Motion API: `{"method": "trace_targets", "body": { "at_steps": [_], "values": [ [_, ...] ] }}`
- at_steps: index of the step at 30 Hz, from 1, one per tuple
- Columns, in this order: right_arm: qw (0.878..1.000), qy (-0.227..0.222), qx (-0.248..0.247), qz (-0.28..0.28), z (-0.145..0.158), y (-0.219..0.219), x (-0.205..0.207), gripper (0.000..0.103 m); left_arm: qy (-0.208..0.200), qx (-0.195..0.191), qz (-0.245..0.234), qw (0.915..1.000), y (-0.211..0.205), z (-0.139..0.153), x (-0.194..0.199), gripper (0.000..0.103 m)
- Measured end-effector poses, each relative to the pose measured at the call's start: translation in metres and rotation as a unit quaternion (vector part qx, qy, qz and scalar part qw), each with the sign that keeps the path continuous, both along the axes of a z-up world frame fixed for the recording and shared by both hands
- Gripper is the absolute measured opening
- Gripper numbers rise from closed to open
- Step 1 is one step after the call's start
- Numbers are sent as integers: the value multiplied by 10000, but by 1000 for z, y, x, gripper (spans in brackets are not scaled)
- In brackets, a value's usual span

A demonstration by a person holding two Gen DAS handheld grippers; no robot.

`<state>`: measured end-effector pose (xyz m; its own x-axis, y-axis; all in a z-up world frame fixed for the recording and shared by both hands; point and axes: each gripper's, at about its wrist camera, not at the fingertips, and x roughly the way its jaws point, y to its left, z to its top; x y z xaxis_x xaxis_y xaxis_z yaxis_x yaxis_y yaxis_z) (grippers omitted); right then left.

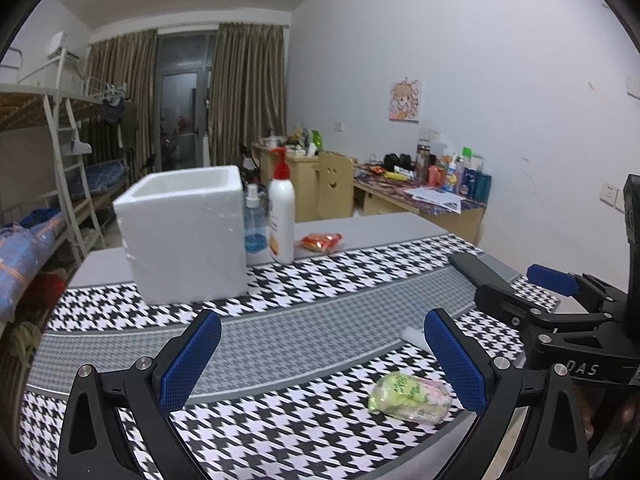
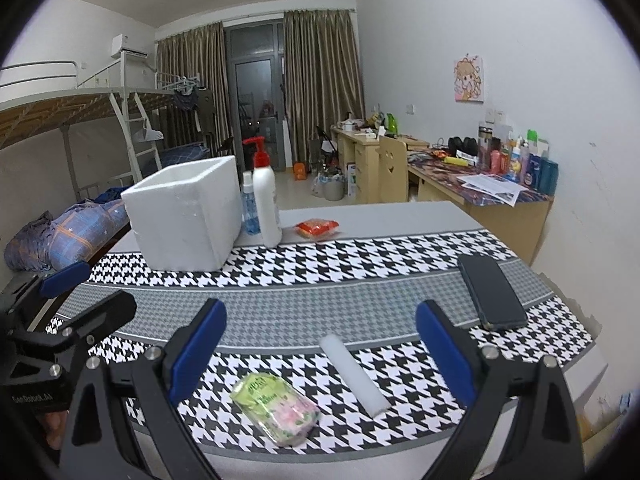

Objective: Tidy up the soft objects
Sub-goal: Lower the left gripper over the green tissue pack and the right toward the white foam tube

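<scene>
A green and pink tissue pack point(image 1: 409, 397) point(image 2: 277, 409) lies near the table's front edge. A white foam strip point(image 2: 354, 372) lies right of it; only its end point(image 1: 413, 336) shows in the left wrist view. A red snack packet point(image 1: 320, 242) point(image 2: 317, 227) lies at the back. A white foam box point(image 1: 185, 234) point(image 2: 185, 215) stands open-topped at back left. My left gripper point(image 1: 322, 360) is open and empty above the cloth, the pack just inside its right finger. My right gripper point(image 2: 320, 348) is open and empty over the pack and strip.
A white pump bottle point(image 1: 281, 216) point(image 2: 266, 201) and a blue spray bottle point(image 1: 254, 224) point(image 2: 249, 208) stand right of the box. A black phone point(image 2: 491, 291) lies at right. The houndstooth cloth point(image 1: 328, 280) point(image 2: 360, 256) covers the table. Bunk beds at left, desks at right.
</scene>
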<state>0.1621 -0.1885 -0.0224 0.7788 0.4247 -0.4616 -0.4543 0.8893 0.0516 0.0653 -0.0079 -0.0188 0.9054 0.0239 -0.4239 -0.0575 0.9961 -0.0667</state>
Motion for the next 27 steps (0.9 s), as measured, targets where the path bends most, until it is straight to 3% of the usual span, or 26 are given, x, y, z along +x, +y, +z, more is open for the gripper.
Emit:
{"method": "trace_targets", "body": {
  "at_steps": [27],
  "values": [
    [9978,589,-165,-242,-40,-25,21,98,755,21,-423,9962,-30,-40,31,102]
  ]
}}
